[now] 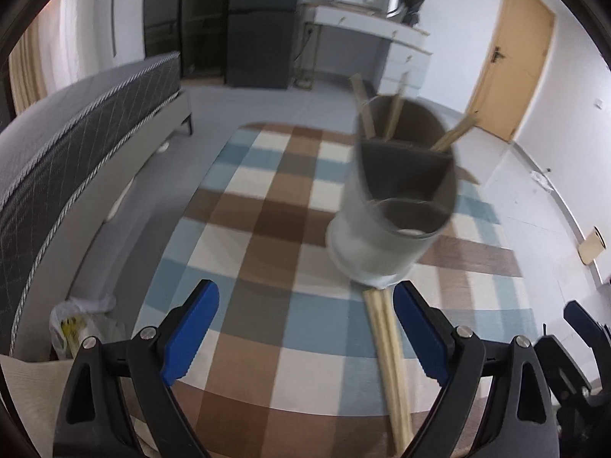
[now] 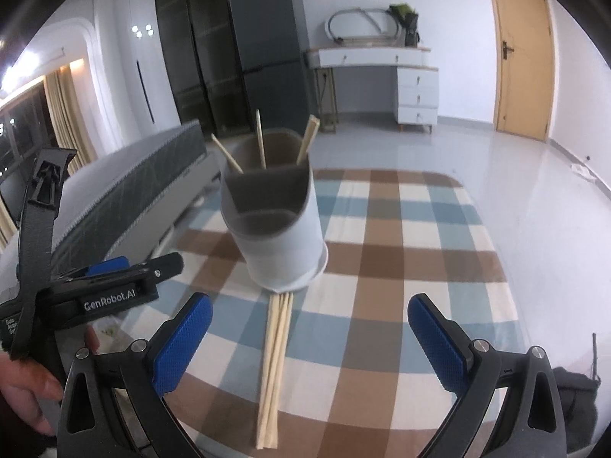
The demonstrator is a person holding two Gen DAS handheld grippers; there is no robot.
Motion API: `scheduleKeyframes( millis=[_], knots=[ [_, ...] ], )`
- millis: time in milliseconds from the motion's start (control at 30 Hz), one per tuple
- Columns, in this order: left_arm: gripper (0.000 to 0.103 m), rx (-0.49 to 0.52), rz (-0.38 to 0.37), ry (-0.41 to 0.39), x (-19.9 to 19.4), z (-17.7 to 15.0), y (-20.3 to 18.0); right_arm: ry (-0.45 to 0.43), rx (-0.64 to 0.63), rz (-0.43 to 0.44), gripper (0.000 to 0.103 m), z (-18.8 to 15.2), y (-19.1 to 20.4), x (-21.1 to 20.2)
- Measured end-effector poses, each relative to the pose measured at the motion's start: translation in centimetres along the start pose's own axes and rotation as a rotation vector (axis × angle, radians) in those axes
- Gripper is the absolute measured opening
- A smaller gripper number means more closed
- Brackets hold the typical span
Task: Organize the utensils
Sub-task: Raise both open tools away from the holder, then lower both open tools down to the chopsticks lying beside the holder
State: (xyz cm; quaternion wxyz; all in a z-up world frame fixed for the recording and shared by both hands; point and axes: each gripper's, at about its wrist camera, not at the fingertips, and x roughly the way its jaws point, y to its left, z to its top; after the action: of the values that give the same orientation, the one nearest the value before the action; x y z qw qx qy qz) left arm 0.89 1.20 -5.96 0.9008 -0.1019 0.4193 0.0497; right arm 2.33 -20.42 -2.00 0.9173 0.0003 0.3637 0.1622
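Checked cloth [image 2: 401, 229] in brown, blue & cream squares covered the table, w/ a grey quilted bed [image 1: 76, 145] and glossy pale floor behind. On it stood a grey cylindrical utensil holder [image 2: 275, 225] w/ a white base and inner dividers, a few wooden chopsticks [image 2: 261, 141] poking from its back section, while a bundle of loose chopsticks [image 2: 273, 374] lay flat just in front, far tips hidden under the holder's base; left view was blurred. Left gripper [image 1: 305, 332] & right gripper [image 2: 309, 343], black-framed w/ ribbed blue pads, both hung spread wide w/ nothing grasped.
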Motion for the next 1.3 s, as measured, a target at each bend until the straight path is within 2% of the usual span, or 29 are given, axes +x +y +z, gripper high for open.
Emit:
scheduleKeyframes(
  millis=[167, 233, 433, 500, 533, 600, 700, 800, 867, 1100, 1200, 1300],
  knots=[
    [0.09, -0.121, 0.057, 0.093, 2.4, 0.6, 2.1, 0.111, -0.031, -0.016, 0.102, 0.5, -0.1, 4.0],
    [0.09, -0.162, 0.068, 0.111, 2.9, 0.9, 2.8, 0.163, -0.034, -0.015, 0.096, 0.5, -0.1, 6.0],
    [0.09, -0.229, 0.086, 0.149, 3.9, 1.2, 3.8, 0.321, -0.052, 0.01, 0.075, -0.7, 0.3, 12.1],
    [0.09, -0.241, 0.081, 0.169, 4.4, 1.2, 3.9, 0.359, -0.048, 0.027, 0.063, -1.1, 0.4, 13.4],
    [0.09, -0.246, 0.078, 0.177, 4.7, 1.3, 4.0, 0.371, -0.046, 0.03, 0.061, -1.3, 0.4, 13.9],
    [0.09, -0.254, 0.078, 0.192, 5.0, 1.3, 4.2, 0.397, -0.046, 0.046, 0.049, -1.6, 0.6, 14.8],
    [0.09, -0.263, 0.082, 0.204, 5.2, 1.2, 4.3, 0.416, -0.084, 0.012, 0.04, -2.1, 1.1, 15.5],
    [0.09, -0.264, 0.08, 0.213, 5.4, 1.2, 4.3, 0.423, -0.105, -0.01, 0.035, -2.4, 1.3, 15.6],
    [0.09, -0.264, 0.08, 0.218, 5.5, 1.2, 4.3, 0.432, -0.089, 0.014, 0.032, -2.5, 1.3, 15.4],
    [0.09, -0.281, 0.079, 0.217, 5.4, 1.3, 4.6, 0.422, -0.094, 0.001, 0.03, -2.4, 1.5, 15.3],
    [0.09, -0.292, 0.077, 0.223, 5.5, 1.3, 4.8, 0.415, -0.067, 0.031, 0.03, -2.0, 1.5, 15.2],
    [0.09, -0.295, 0.073, 0.228, 5.5, 1.4, 4.9, 0.438, -0.097, 0.019, 0.029, -2.3, 2.1, 15.8]
  ],
)
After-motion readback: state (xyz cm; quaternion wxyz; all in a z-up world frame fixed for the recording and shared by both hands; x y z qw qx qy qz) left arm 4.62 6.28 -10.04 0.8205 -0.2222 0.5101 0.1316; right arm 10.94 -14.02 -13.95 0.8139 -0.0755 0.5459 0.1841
